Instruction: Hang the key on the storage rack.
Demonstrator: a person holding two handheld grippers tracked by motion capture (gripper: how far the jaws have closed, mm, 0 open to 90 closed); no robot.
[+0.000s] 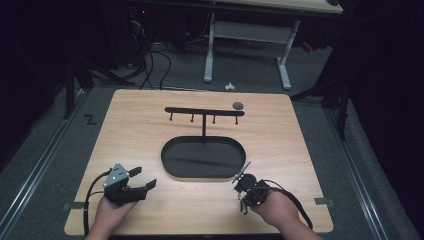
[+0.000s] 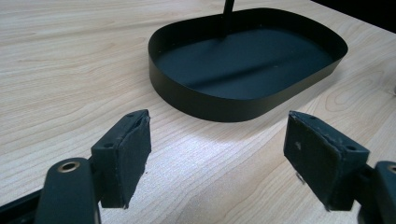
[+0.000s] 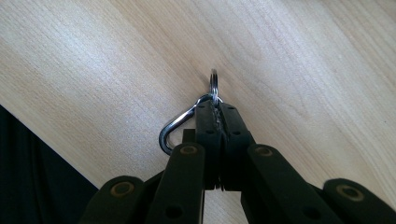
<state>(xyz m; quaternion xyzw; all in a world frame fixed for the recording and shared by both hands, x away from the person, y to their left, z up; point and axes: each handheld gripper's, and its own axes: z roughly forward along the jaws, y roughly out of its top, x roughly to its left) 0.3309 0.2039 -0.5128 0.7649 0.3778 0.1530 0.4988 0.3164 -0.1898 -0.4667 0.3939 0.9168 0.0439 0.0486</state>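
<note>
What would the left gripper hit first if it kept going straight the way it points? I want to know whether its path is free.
Probably the black oval tray: its near wall lies straight ahead of the open left gripper, with bare table between. If the gripper rides higher than that wall, it could pass over it.

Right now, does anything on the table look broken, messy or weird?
Nothing looks broken or spilled. The black tray sits flat with its hook stand upright, and a small grey thing lies by the bar's end. The right gripper pinches a metal clip and ring; the left gripper is open.
</note>
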